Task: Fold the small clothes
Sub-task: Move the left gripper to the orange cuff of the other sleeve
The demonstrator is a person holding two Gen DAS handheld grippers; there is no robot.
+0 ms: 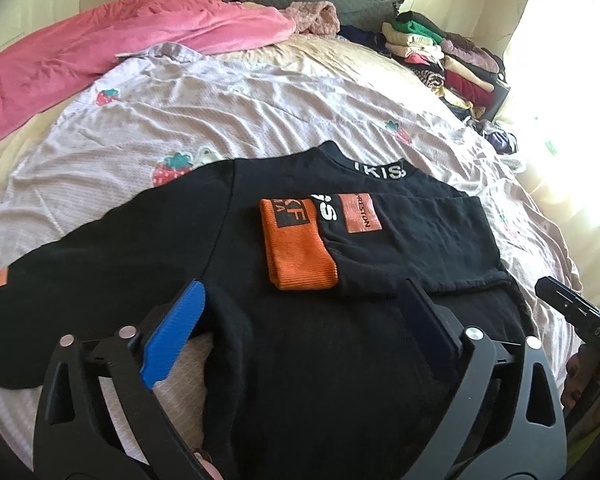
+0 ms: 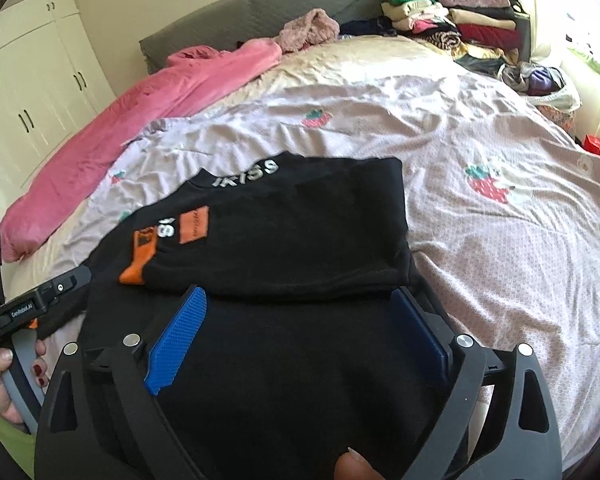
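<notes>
A black sweatshirt (image 1: 292, 340) (image 2: 300, 220) lies face up on the bed, its collar lettered in white. One sleeve is folded across the chest and ends in an orange cuff (image 1: 296, 248) (image 2: 138, 260). The other sleeve (image 1: 100, 272) stretches out flat to the left. My left gripper (image 1: 303, 286) hovers open over the shirt's lower body, with nothing between its blue pads (image 1: 172, 336). My right gripper (image 2: 299, 291) is also open above the folded side of the shirt, its pads (image 2: 176, 340) holding nothing. A hand (image 2: 0, 380) grips the left tool's handle.
The bed has a pale sheet with a strawberry print (image 1: 172, 168) (image 2: 492, 184). A pink blanket (image 1: 100, 52) (image 2: 140, 120) lies along its far left. Stacked folded clothes (image 1: 440, 52) (image 2: 452, 16) stand at the back right by a grey headboard (image 2: 260, 12). Cream wardrobes (image 2: 28, 92) stand on the left.
</notes>
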